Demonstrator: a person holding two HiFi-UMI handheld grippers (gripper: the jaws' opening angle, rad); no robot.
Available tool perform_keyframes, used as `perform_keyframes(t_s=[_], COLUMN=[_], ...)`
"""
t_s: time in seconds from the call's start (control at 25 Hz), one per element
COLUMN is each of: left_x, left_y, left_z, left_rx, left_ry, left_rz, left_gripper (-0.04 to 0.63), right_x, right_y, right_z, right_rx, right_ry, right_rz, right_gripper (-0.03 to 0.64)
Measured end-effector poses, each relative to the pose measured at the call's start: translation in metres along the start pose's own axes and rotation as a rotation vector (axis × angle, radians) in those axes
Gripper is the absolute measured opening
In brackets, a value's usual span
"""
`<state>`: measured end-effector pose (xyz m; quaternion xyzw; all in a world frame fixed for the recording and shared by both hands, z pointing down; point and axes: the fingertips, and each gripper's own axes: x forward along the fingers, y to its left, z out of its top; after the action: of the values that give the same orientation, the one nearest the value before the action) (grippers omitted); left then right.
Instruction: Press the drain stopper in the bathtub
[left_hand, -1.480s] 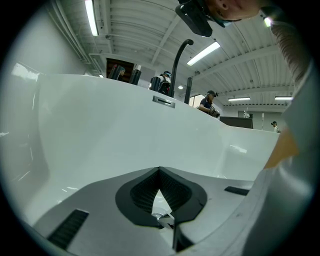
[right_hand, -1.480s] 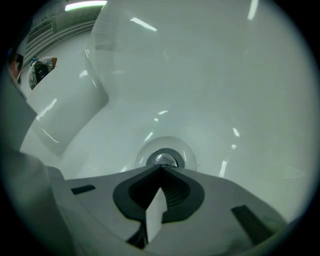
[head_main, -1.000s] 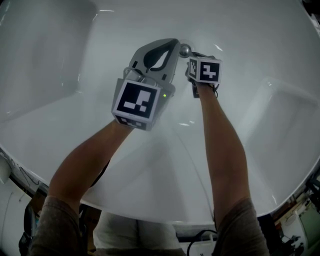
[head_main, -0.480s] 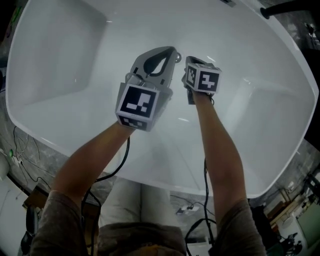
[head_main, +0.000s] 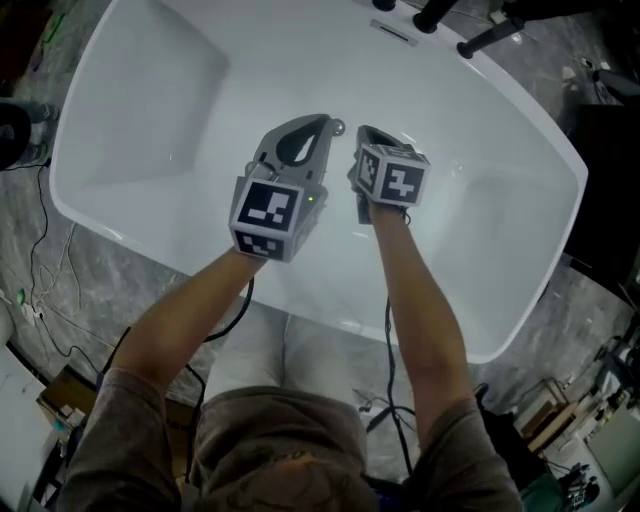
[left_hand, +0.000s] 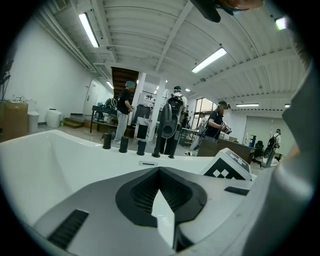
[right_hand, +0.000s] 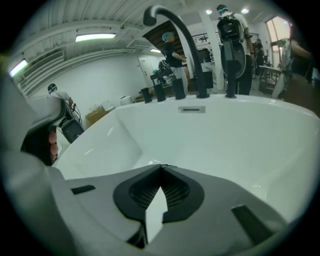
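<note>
The white bathtub (head_main: 160, 110) fills the head view from above. A small chrome drain stopper (head_main: 338, 127) peeks out between the two gripper tips on the tub floor. My left gripper (head_main: 322, 121) hangs over the tub's middle, jaws shut on nothing. My right gripper (head_main: 361, 133) is just to its right, also shut and empty. In the left gripper view the shut jaws (left_hand: 159, 169) point across the tub rim (left_hand: 60, 145), and in the right gripper view the shut jaws (right_hand: 161, 166) point at the far tub wall (right_hand: 235, 135). The stopper is out of sight in both gripper views.
A black faucet (right_hand: 175, 35) and several black fittings (right_hand: 160, 92) stand on the far rim, above an overflow slot (right_hand: 192, 109). Cables (head_main: 40, 260) lie on the grey floor beside the tub. Several people (left_hand: 124, 107) stand in the workshop behind.
The view has pulled back and up, so the whole tub now shows. Both grippers have risen away from the stopper and stay shut side by side.
</note>
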<state>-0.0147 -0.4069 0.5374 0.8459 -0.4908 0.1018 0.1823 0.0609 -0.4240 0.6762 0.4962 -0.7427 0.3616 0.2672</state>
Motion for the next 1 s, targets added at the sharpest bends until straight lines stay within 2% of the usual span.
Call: perform_keyframes(t_s=[0.12, 0.32, 0.64, 0.84, 1.0], left_x=[-0.024, -0.066, -0.134, -0.175, -0.198], left_y=[-0.015, -0.041, -0.072, -0.088, -0.103], left_z=[0.027, 0.074, 0.141, 0.166, 0.181], left_rx=[-0.006, -0.006, -0.001, 0.004, 0.003], left_ry=[0.003, -0.013, -0.031, -0.027, -0.036], left_rz=[0.005, -0.002, -0.012, -0.016, -0.030], left_gripper=[0.002, 0.002, 0.002, 0.002, 0.002], right_x=[-0.044, -0.114, -0.218, -0.275, -0.314], right_y=[0.015, 0.049, 0.098, 0.133, 0.161], right_z=[0.022, 0.061, 0.105, 0.118, 0.119], right_rx=[0.000, -0.062, -0.053, -0.083, -0.173], right_ry=[-0.037, -0.129, -0.250, -0.314, -0.349], right_rz=[0.008, 0.033, 0.069, 0.104, 0.147], right_gripper=[0.000, 0.000, 0.000, 0.000, 0.000])
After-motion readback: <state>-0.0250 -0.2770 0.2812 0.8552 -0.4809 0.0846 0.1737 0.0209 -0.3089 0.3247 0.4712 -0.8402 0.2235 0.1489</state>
